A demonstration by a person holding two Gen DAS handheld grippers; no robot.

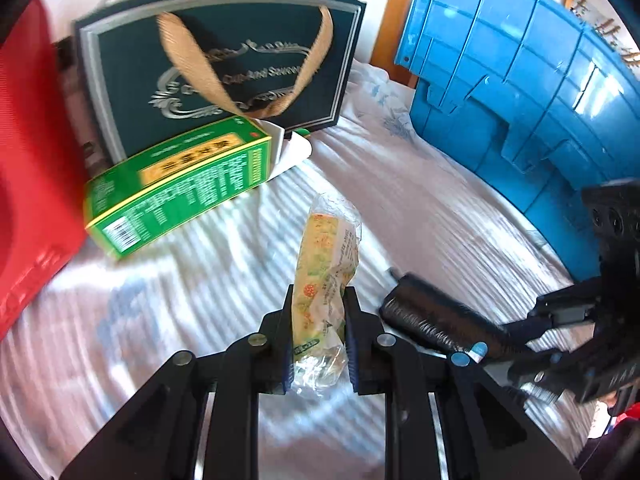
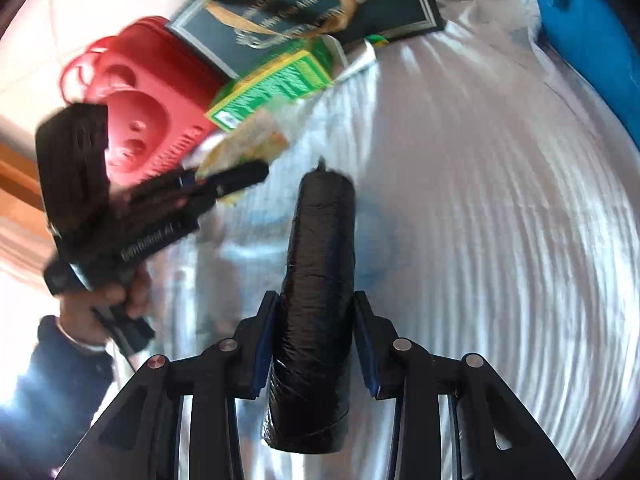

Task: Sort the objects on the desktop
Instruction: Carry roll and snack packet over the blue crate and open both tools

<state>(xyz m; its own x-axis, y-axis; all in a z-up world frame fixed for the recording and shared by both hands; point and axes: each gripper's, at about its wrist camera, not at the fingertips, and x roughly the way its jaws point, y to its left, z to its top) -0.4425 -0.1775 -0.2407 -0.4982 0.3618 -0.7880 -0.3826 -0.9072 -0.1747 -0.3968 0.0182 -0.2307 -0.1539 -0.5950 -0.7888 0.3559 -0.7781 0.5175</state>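
Both grippers are at the pick-up step of the sorting, each with its own item. In the left wrist view the left gripper (image 1: 319, 308) has its jaws drawn in against a snack packet (image 1: 326, 264), a clear crinkled wrapper around a yellow bar printed with flowers; the blue pads press its lower half and the rest juts out forward over the white striped cloth (image 1: 180, 280). In the right wrist view the right gripper (image 2: 316, 312) stands with its jaws on either side of a roll of black plastic bags (image 2: 320, 280). The left pad looks to be touching the roll, but a thin gap seems to show at the right pad, so I cannot tell whether the pinch is firm yet. The same roll shows in the left view, just beside the packet, with the right gripper's fingers around it. Whether either item is lifted clear of the cloth the pictures do not settle. Behind them a green carton (image 1: 180, 180) lies with one end flap open, against a dark gift box with a tan ribbon handle (image 1: 224, 68); a red gift bag (image 1: 32, 152) stands to their left and a blue plastic crate (image 1: 520, 92) on the right. The crate looks like the likely place for sorted things, though that is a guess. The next move calls for a sure grip on the roll, then a lift of both items without crushing the thin wrapper, kept apart from each other.
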